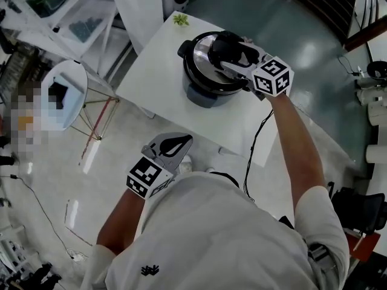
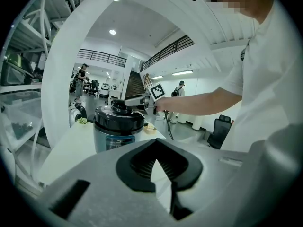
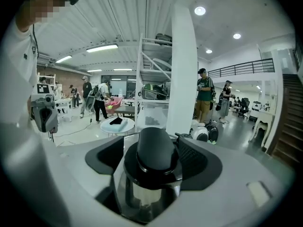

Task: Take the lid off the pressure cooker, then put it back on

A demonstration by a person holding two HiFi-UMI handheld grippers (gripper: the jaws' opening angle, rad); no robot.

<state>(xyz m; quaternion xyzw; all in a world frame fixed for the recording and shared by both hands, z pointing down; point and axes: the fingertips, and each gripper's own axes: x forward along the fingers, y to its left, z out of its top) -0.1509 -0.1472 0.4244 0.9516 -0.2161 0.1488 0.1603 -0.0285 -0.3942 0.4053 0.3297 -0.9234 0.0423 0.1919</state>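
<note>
On the table (image 1: 151,77): the pressure cooker (image 1: 202,94) stands upright, its cord trailing off the edge.
Lid (image 1: 202,62): seated on the cooker, shiny steel top with a black rim.
Right gripper (image 1: 231,48): reaches over the lid, fingers spread wide, one on each side of the knob, not pinching it.
Left gripper (image 1: 181,142): off the table's near side, well apart from the cooker, fingertips together, nothing between them.
Knob (image 3: 154,148): black, upright at the lid's middle, between the right fingers, with a gap on its left.
</note>
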